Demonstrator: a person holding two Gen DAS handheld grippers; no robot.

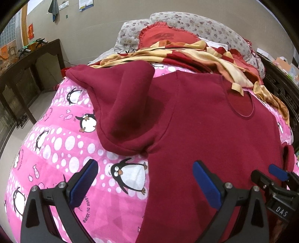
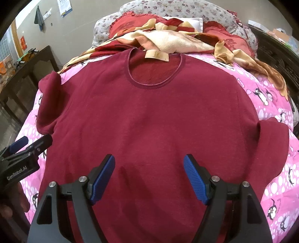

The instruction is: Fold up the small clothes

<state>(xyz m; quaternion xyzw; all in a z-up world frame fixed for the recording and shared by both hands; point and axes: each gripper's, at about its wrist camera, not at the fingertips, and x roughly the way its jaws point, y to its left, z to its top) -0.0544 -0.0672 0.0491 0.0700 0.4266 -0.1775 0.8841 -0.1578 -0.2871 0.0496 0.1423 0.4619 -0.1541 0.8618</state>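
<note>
A dark red short-sleeved shirt (image 2: 149, 115) lies flat, front up, on a pink penguin bedspread (image 2: 276, 183), neckline at the far end. In the left wrist view the shirt (image 1: 205, 140) fills the right half, its left sleeve (image 1: 123, 112) bunched and raised. My left gripper (image 1: 145, 166) is open and empty above the shirt's left side edge, under the sleeve; it also shows at the left edge of the right wrist view (image 2: 31, 142). My right gripper (image 2: 149, 158) is open and empty over the shirt's lower middle; it shows at the right of the left wrist view (image 1: 280, 173).
A red and cream blanket (image 2: 168, 39) is heaped at the bed's head, one corner lying on the shirt's collar. Floral pillows (image 2: 186, 11) lie behind it. A dark wooden table (image 1: 28, 61) stands left of the bed; a dark carved bed frame (image 2: 276, 52) runs along the right.
</note>
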